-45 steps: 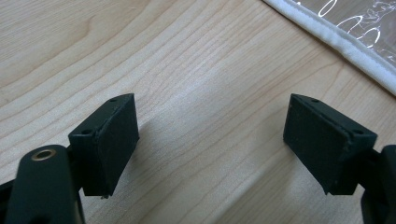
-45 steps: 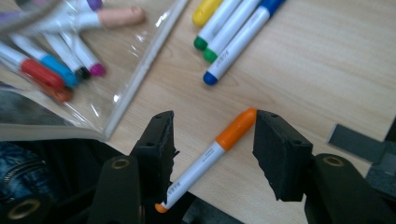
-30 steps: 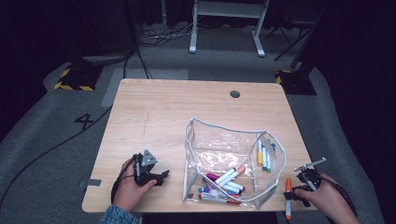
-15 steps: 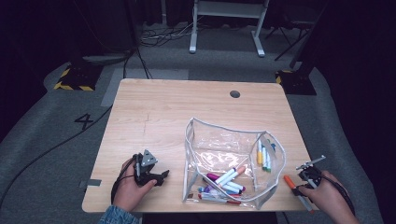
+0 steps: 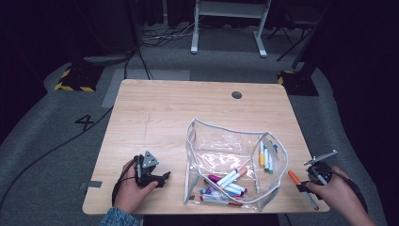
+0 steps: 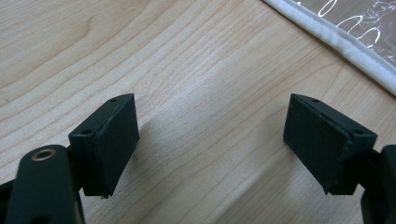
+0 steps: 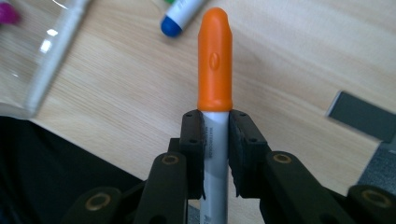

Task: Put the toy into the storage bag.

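Orange-capped marker (image 7: pixel 215 60) clamped in raised right claw (image 5: pixel 306 182); left claw (image 5: pixel 162 178) rests apart on table (image 5: pixel 179 108).

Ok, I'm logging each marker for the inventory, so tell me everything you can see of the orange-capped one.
The orange-capped marker has a glossy orange plastic cap with a rounded tip and a small moulded oval mark, over a white barrel bearing small grey print. The right gripper is shut on the barrel just below the cap, its black pads pressing both sides. In the high view it sits at the table's front right corner, cap pointing towards the clear pouch, not touching it.
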{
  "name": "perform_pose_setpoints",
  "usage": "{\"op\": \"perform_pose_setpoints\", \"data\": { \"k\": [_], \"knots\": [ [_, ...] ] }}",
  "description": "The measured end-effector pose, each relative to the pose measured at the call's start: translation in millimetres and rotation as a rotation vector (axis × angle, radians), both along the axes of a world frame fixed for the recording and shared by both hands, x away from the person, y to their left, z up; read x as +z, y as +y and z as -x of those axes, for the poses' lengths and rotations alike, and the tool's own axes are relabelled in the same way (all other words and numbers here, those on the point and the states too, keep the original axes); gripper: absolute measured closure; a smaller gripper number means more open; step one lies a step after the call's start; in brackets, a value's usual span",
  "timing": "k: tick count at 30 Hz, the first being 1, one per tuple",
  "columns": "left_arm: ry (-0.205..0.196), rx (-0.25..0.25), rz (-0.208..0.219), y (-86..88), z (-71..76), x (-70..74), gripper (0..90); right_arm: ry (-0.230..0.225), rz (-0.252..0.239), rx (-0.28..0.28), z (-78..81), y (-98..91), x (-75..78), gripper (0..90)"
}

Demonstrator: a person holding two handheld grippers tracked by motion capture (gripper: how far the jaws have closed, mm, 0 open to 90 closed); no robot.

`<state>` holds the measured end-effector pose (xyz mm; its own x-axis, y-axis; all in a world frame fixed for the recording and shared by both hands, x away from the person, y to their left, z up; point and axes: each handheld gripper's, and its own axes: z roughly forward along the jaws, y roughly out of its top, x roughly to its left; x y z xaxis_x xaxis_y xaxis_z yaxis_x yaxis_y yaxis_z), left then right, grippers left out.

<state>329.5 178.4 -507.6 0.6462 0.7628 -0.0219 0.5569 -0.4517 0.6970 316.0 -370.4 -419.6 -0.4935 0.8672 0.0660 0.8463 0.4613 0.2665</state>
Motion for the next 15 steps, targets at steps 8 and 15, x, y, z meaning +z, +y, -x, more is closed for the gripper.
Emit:
{"op": "perform_pose_setpoints", "data": {
  "k": [8, 15],
  "knots": [
    [0.0, 0.0, 0.0, 0.0, 0.0, 0.0, 18.5, -0.071, -0.042, 0.043, -4.8, 9.8, 52.5, 77.2],
    [0.0, 0.007, 0.001, -0.4, 0.6, -0.1, 18.6, -0.117, -0.051, 0.106, -9.7, 24.0, 96.1, 77.2]
  ]
}}
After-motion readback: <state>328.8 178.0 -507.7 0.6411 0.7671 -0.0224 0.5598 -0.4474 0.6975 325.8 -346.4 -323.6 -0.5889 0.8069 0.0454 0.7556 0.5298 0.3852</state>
